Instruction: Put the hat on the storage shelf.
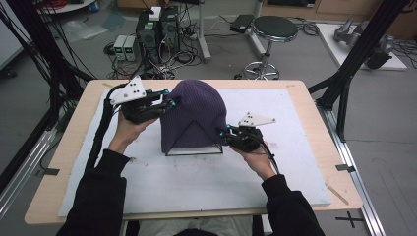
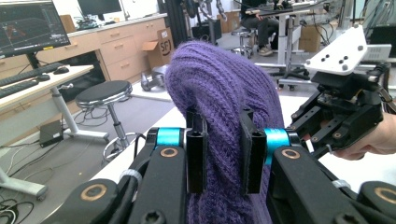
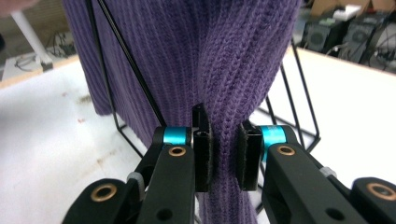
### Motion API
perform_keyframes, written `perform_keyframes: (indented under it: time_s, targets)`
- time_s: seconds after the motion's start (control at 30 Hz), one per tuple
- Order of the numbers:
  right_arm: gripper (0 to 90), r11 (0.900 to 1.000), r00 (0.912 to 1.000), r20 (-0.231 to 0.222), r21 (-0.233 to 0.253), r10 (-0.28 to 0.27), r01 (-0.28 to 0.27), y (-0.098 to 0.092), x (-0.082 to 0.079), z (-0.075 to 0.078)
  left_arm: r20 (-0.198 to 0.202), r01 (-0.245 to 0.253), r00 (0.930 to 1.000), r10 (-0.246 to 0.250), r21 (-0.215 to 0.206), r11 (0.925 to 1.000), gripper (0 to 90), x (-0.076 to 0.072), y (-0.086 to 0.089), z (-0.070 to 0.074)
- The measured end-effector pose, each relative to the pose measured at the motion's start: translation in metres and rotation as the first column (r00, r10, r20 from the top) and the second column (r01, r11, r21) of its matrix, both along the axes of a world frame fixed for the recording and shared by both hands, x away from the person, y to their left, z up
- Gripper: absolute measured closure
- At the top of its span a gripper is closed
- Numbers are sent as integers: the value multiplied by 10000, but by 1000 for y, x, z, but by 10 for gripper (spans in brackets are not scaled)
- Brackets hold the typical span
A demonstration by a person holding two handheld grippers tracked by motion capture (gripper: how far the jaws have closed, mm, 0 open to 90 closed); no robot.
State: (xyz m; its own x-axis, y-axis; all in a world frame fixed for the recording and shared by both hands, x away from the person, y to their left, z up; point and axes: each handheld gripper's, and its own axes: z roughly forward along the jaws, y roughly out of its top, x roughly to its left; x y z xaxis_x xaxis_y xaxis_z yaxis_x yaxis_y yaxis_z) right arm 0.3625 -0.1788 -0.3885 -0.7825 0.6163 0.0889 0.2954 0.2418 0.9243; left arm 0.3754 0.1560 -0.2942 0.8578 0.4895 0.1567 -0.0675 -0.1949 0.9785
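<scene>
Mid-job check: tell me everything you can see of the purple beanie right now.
The beanie is purple rib-knit, wool-like, domed on top, draped open end down over a black wire stand on the white mat. The left gripper pinches a bunched fold on one side, higher up; the right gripper pinches a fold near the hem on the other. The knit gathers into ridges at both jaws. No holes or marks show.

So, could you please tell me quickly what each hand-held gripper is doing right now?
Left hand-held gripper: closed on the purple beanie.
Right hand-held gripper: closed on the purple beanie.
</scene>
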Motion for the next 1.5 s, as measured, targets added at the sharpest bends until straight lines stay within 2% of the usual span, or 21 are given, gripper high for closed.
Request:
perform_keyframes:
  time_s: [0.13, 0.2, 0.3, 0.4, 0.43, 0.5, 0.63, 0.73, 0.87, 1.0, 1.07, 1.13, 1.17, 1.23, 1.4, 1.5]
  targets:
    - [807, 9991, 9997, -236, -417, -55, 45, 5, 2, -5, 202, 26, 9998, -34, 392, 9992, 763, -2, -6, -2]
    - [808, 9975, 9995, -281, -689, -148, 128, 6, 4, -8, 153, 52, 9999, -60, 515, 9987, 761, -2, -8, -4]
    - [807, 9932, 9970, -721, -1153, -271, 187, 8, 8, -14, 92, 16, 10000, -23, 734, 9973, 758, -1, -11, -8]
    - [807, 9889, 9955, -882, -1470, -340, 208, 10, 8, -18, 13, 79, 10000, -81, 846, 9964, 754, -1, -12, -11]
    - [806, 9884, 9951, -904, -1500, -389, 250, 10, 9, -19, -1, 106, 9999, -106, 849, 9963, 753, -1, -13, -12]
    - [802, 9872, 9911, -1235, -1566, -486, 289, 10, 11, -20, -8, 130, 9999, -130, 875, 9961, 743, -1, -13, -12]
    - [797, 9858, 9875, -1484, -1656, -534, 284, 8, 12, -22, -71, 274, 9996, -267, 1160, 9929, 736, -2, -14, -13]
    - [794, 9857, 9850, -1628, -1660, -564, 290, 8, 13, -23, -132, 322, 9994, -309, 1204, 9922, 728, -2, -13, -13]
    - [783, 9860, 9836, -1711, -1645, -563, 278, 8, 13, -24, -140, 356, 9993, -342, 1176, 9924, 726, -2, -14, -13]
    - [758, 9856, 9833, -1739, -1675, -533, 238, 7, 13, -24, -347, 424, 9986, -392, 966, 9944, 690, -1, -14, -13]
    - [658, 9852, 9819, -1831, -1708, -488, 171, 8, 14, -24, -625, 615, 9964, -577, 609, 9962, 629, 0, -13, -13]
    - [533, 9840, 9775, -1974, -1739, -742, 396, 7, 15, -24, -839, 595, 9949, -561, 392, 9975, 543, 2, -10, -12]
    - [462, 9847, 9751, -2084, -1693, -764, 410, 4, 16, -23, -839, 546, 9952, -514, 363, 9979, 511, 2, -9, -12]
    - [409, 9876, 9705, -2291, -1520, -750, 405, 0, 17, -22, -816, 457, 9958, -426, 361, 9983, 454, 2, -6, -10]
    - [250, 9976, 9726, -2312, -692, -229, 70, -6, 13, -11, -629, 501, 9968, -496, 73, 9987, 311, -2, -2, -4]
    - [127, 9960, 9795, -1941, -799, -539, 390, -8, 9, -7, -464, 389, 9982, -387, 35, 9992, 261, -6, 1, -1]
